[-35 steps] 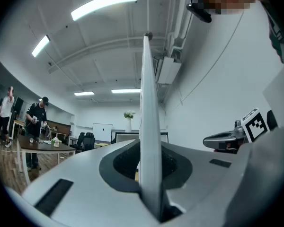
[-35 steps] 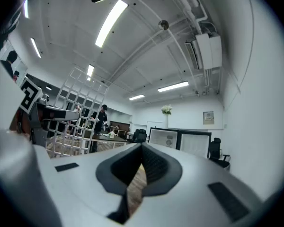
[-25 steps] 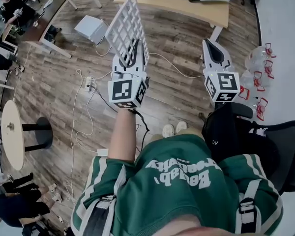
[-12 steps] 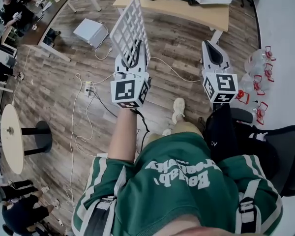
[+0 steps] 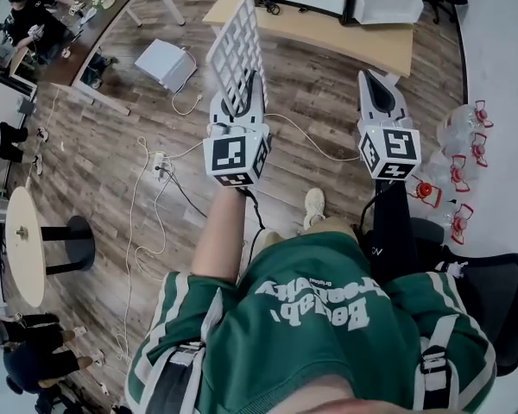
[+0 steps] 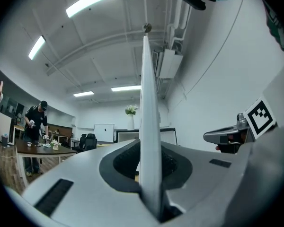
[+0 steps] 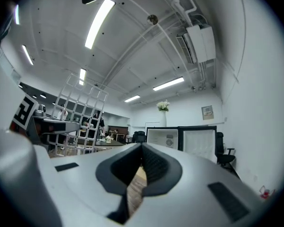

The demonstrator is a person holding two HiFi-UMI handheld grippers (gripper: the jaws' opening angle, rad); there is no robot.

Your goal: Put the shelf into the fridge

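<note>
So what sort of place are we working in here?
Most likely an open-plan office or lab. There is a light wooden desk, a black mesh office chair, and a person standing at a long dark table, all on wood-look flooring.

The shelf (image 5: 236,50) is white coated wire; the left gripper (image 5: 240,93), smooth matt grey plastic; the floor (image 5: 112,171), wood-grain planks.

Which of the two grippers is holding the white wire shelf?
The left gripper: its jaws are clamped on the edge of the shelf, which it holds on edge. The right gripper has its jaws together with nothing between them.
</note>
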